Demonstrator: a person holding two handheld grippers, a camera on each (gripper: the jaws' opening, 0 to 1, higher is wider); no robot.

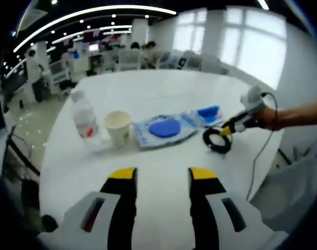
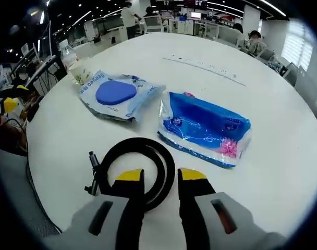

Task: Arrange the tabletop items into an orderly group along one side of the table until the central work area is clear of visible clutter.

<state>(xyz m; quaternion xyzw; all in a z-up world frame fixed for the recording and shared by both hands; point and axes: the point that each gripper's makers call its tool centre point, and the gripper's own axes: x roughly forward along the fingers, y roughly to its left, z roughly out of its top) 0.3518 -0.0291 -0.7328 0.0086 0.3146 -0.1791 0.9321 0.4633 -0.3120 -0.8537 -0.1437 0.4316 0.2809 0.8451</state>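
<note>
Right gripper [image 2: 153, 177] hovered with jaws parted, nothing between them, tips straddling the near arc of the black cable coil [image 2: 139, 169]. Ahead-right of it lay the blue tissue pack [image 2: 205, 127], ahead-left the pouch with blue disc [image 2: 116, 95]. Left gripper [image 1: 162, 177] sat wide and empty over bare white table [image 1: 163, 88]; paper cup [image 1: 118, 126] and water bottle [image 1: 85, 121] stood ahead-left. Likely best: lower squarely, pinch one coil strand, drag toward the row.

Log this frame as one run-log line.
left tongs: open, idle | right tongs: open, over black cable coil | tissue pack, blue pouch, paper cup, bottle: untouched
</note>
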